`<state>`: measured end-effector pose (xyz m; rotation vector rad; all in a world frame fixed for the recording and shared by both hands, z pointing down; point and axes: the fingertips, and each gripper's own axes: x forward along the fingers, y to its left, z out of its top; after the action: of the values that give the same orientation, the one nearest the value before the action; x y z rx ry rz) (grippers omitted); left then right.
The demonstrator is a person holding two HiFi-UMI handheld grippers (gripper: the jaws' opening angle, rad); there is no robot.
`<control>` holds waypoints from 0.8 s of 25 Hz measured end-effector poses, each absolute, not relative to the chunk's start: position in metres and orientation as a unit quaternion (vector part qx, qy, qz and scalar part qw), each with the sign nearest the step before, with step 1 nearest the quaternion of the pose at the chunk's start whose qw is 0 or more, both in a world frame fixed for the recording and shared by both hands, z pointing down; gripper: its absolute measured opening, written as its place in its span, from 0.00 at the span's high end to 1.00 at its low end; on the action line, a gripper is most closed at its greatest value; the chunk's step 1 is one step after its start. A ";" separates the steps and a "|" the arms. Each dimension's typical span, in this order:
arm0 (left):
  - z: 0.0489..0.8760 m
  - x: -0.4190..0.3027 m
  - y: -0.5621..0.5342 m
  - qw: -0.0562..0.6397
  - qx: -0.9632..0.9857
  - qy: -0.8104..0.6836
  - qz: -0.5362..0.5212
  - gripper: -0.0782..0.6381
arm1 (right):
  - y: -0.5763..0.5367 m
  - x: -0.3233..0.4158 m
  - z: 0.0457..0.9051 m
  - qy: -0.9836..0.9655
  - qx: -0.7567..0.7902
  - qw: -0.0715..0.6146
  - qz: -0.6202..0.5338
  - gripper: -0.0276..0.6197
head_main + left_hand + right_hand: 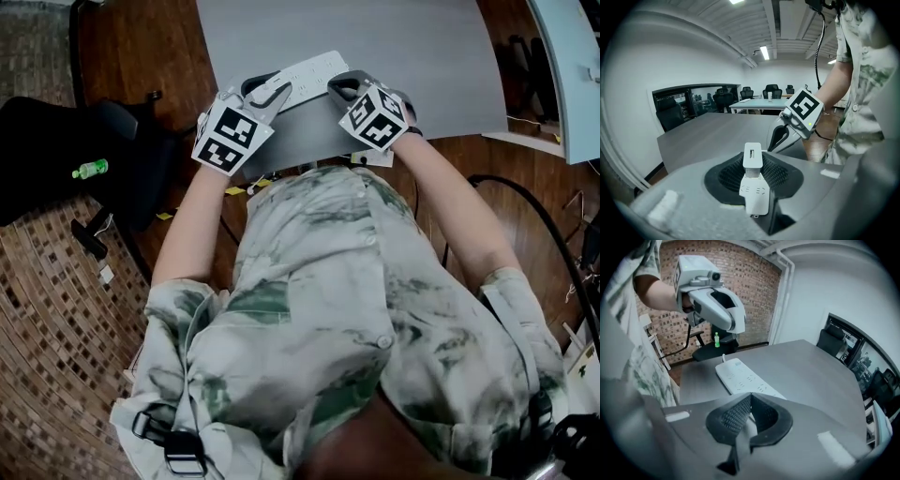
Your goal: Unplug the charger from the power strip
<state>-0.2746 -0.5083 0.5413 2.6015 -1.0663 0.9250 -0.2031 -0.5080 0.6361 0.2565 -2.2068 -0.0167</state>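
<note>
Head view: left tongs (267,94) and right tongs (342,89) sit over the power strip (309,70) on the grey surface (422,47); left gripper view: charger (753,159) clamped, lifted clear, unplugging looks done; right gripper view: right tongs closed, empty.

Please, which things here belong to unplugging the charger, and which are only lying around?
For the job: charger, gripped by the left gripper; power strip on the grey table; right gripper, jaws together.

Lying about: green bottle; black chair; black cable on the floor.
</note>
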 end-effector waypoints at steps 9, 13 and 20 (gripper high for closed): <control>0.473 -0.249 -0.433 0.098 0.861 -0.414 0.278 0.74 | -0.418 -0.117 0.551 -0.931 0.111 0.348 -0.011 0.95; 0.452 -0.221 -0.379 0.099 0.845 -0.452 0.270 0.74 | -0.366 -0.064 0.530 -0.943 0.097 0.319 -0.017 0.95; 0.425 -0.178 -0.271 0.129 0.822 -0.489 0.261 0.74 | -0.283 0.000 0.512 -0.952 0.069 0.297 -0.010 0.95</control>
<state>-0.1779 -0.2706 0.4249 2.3901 -1.4209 0.7596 0.0002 -0.2831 0.5119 0.1841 -2.5320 -0.0262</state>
